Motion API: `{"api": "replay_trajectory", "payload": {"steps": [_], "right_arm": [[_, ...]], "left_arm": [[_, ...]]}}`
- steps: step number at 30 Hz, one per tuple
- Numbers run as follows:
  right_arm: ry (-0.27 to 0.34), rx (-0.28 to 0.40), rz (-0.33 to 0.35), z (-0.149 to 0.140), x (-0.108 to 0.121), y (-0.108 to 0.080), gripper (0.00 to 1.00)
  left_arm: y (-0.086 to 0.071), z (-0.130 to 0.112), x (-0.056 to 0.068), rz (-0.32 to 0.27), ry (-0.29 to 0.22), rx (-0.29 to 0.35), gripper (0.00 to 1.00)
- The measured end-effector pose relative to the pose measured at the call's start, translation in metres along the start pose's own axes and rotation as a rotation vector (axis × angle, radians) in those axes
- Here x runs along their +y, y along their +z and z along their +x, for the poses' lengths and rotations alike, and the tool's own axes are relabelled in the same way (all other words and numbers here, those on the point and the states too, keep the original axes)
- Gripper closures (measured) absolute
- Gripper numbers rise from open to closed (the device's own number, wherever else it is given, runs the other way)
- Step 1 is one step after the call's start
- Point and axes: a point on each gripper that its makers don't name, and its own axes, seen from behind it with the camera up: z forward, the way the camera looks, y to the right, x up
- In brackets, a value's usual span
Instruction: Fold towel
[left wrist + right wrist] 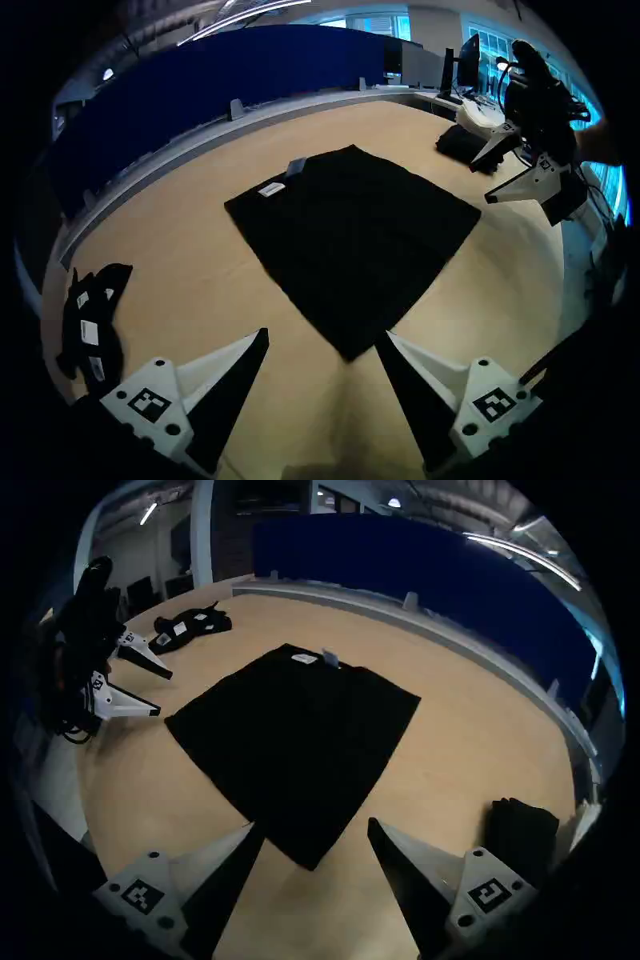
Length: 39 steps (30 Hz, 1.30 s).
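Toward the left edge of the light wooden table (pixel 184 264): small black heap of cloth with white tags (pixel 92 320). Next, left hand-held gripper (pixel 320 334), fingers spread and empty, pointing at one near corner of the flat black rectangular towel (pixel 352 232). Lies spread out mid-table, near edge running between both tools. At that edge's other corner: right hand-held gripper (pixel 314 826), likewise spread and empty. Equally near, each to its own corner. Likely calls for pinching both corners and carrying the edge across.
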Motion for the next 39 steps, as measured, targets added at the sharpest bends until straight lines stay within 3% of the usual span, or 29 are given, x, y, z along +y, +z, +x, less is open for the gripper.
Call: {"api": "replay_trajectory", "payload": {"steps": [11, 21, 25, 35, 39], "right_arm": [[0.014, -0.041, 0.005, -0.025, 0.000, 0.012, 0.02], [0.022, -0.054, 0.018, -0.033, -0.003, 0.018, 0.06], [0.023, -0.061, 0.019, -0.036, -0.004, 0.020, 0.12], [0.041, -0.080, 0.022, -0.043, -0.006, 0.026, 0.34], [0.036, -0.079, 0.016, -0.044, -0.007, 0.026, 0.38]], "left_arm": [[0.013, -0.016, 0.018, -0.054, -0.033, -0.048, 0.02], [0.021, -0.022, 0.019, -0.059, -0.031, -0.075, 0.02], [0.021, -0.023, 0.020, -0.060, -0.024, -0.078, 0.03], [0.021, -0.022, 0.019, -0.053, -0.028, -0.098, 0.26], [0.022, -0.022, 0.025, -0.062, -0.014, -0.100, 0.43]]}}
